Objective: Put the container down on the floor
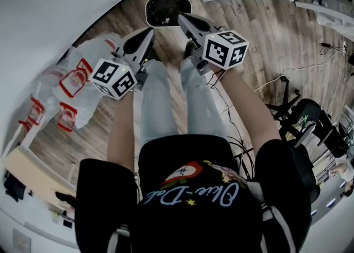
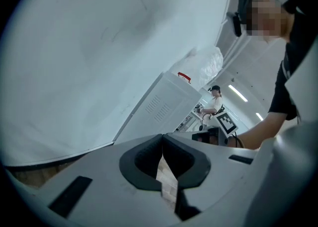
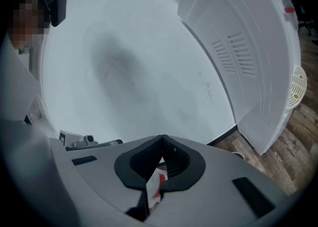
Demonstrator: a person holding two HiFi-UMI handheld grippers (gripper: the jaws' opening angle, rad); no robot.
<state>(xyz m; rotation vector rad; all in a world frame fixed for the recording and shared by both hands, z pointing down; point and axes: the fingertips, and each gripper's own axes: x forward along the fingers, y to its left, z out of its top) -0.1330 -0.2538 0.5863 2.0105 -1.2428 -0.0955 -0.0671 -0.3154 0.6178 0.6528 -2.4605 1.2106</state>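
The container (image 1: 167, 11), a dark rounded tub with a pale rim, stands on the wood floor by the white wall, just beyond both grippers in the head view. My left gripper (image 1: 148, 33) is shut and empty, its marker cube to the lower left. To its right my right gripper (image 1: 186, 19) is also shut and empty, its tips close to the container's near edge. In the left gripper view the left gripper (image 2: 162, 137) points at the wall with its pads pressed together. The right gripper (image 3: 162, 139) likewise shows closed pads with nothing between them.
White plastic bags with red print (image 1: 74, 83) lie on the floor at the left. A white vented panel (image 3: 248, 47) leans by the wall. An office chair base (image 1: 301, 119) and cables (image 1: 232, 108) are at the right. Another person (image 2: 214, 103) sits far off.
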